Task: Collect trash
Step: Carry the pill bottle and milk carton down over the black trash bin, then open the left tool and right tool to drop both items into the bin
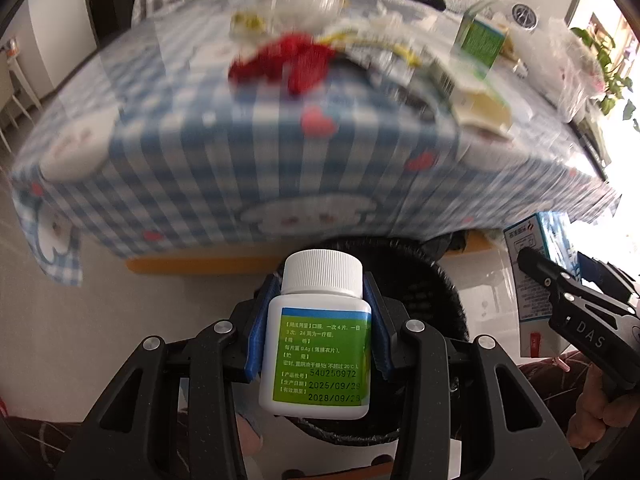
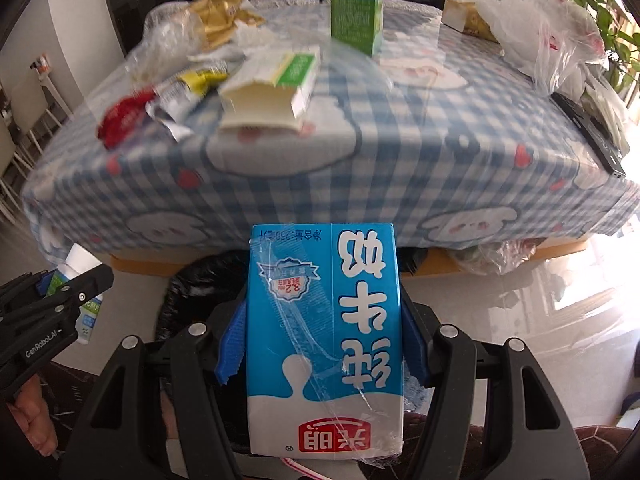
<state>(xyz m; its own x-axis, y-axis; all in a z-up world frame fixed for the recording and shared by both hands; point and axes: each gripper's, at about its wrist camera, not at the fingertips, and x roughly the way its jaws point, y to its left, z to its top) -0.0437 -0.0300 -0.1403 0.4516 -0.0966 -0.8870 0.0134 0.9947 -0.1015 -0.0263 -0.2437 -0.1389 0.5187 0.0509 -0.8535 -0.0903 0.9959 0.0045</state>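
1. My left gripper [image 1: 322, 320] is squeezed tight on a white pill bottle [image 1: 318, 344].
2. My right gripper [image 2: 324, 344] is squeezed tight on a blue milk carton [image 2: 324, 340].
3. Both hang near a black bin [image 1: 416, 280], I think.
4. Far off, wrappers [image 2: 172, 96] and green boxes [image 2: 356, 20] wait on the checked tablecloth [image 2: 360, 152].

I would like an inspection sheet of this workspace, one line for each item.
Surface: table under a blue checked cloth.
Job's things: pill bottle and blue milk carton, both held over a black bin.
Clutter: red wrapper, torn box, green carton, plastic bags.
Grippers: left gripper shut on the bottle; right gripper shut on the carton.
Cables: nothing seen.
Surroundings: pale glossy floor, houseplant.
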